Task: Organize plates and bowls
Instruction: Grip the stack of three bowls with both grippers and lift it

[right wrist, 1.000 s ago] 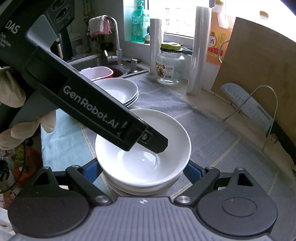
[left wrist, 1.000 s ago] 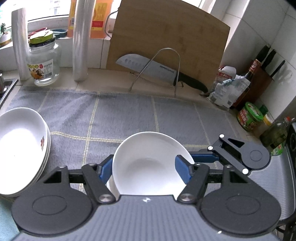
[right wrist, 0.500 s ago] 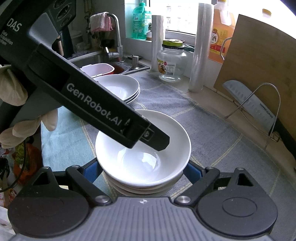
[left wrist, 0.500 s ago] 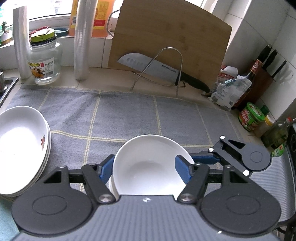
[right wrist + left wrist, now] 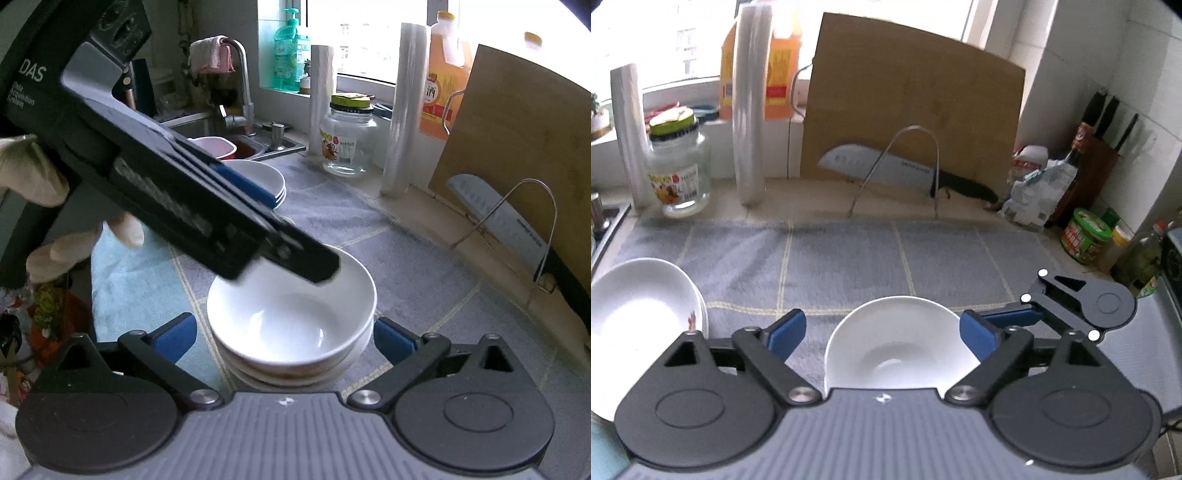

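A stack of white bowls (image 5: 291,325) sits on the grey mat; its top bowl shows in the left wrist view (image 5: 897,350). My left gripper (image 5: 882,332) is open above the top bowl, with its blue pads (image 5: 786,330) apart from the rim. My right gripper (image 5: 284,338) is open and straddles the stack low, pads (image 5: 393,339) beside the bowls. A stack of white plates (image 5: 639,325) lies at the left, also in the right wrist view (image 5: 258,177).
A knife (image 5: 894,173) rests on a wire stand before a wooden cutting board (image 5: 908,103). A glass jar (image 5: 679,170), film rolls (image 5: 748,110), bottles and a green tub (image 5: 1086,236) line the back and right. The sink (image 5: 236,140) lies far left.
My left gripper's jaws have spread wider and it has lifted and drawn back from the bowl. The right gripper has stayed around the stack.
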